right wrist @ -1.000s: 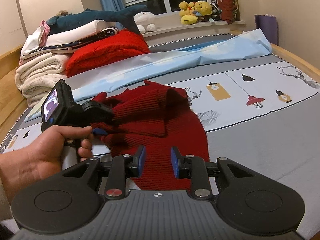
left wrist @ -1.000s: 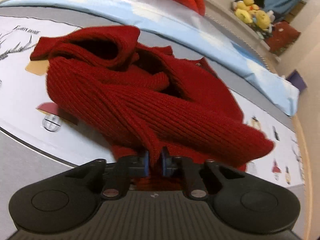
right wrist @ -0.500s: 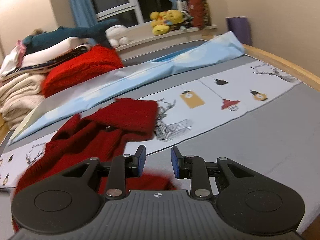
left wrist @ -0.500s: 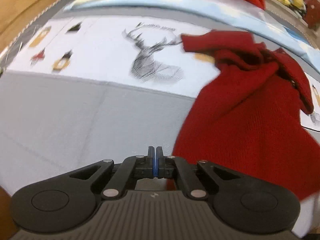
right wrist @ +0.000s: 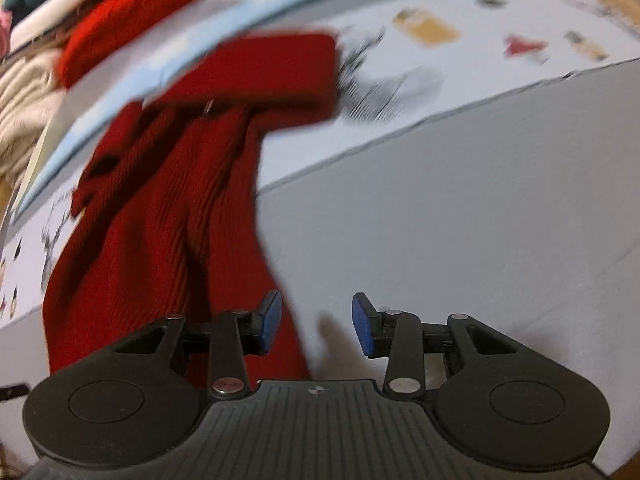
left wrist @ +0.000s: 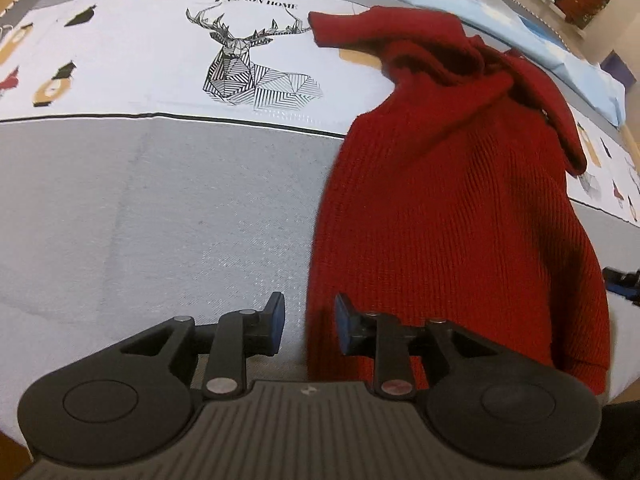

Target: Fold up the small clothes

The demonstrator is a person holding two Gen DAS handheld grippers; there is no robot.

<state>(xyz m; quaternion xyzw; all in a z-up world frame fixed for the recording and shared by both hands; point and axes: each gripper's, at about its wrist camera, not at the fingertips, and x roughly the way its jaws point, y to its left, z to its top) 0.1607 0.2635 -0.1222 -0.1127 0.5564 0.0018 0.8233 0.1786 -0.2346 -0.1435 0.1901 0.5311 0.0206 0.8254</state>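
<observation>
A small dark red knit sweater (left wrist: 452,200) lies stretched out lengthwise on the bed, its crumpled sleeves and collar at the far end. My left gripper (left wrist: 309,320) is open at the sweater's near left hem corner, with the edge of the cloth between the jaws. In the blurred right wrist view the sweater (right wrist: 168,216) lies to the left. My right gripper (right wrist: 316,322) is open and empty at its near right corner, over bare grey sheet.
The bed has a grey sheet (left wrist: 140,216) with a white printed band showing a deer drawing (left wrist: 252,68). A light blue sheet (right wrist: 256,12), a folded red blanket (right wrist: 136,12) and stacked towels (right wrist: 20,96) lie at the far side.
My left gripper let go of the sweater and opened at its hem corner. The sweater has gone from a bunched heap to lying stretched out. My right gripper dropped low toward the bed.
</observation>
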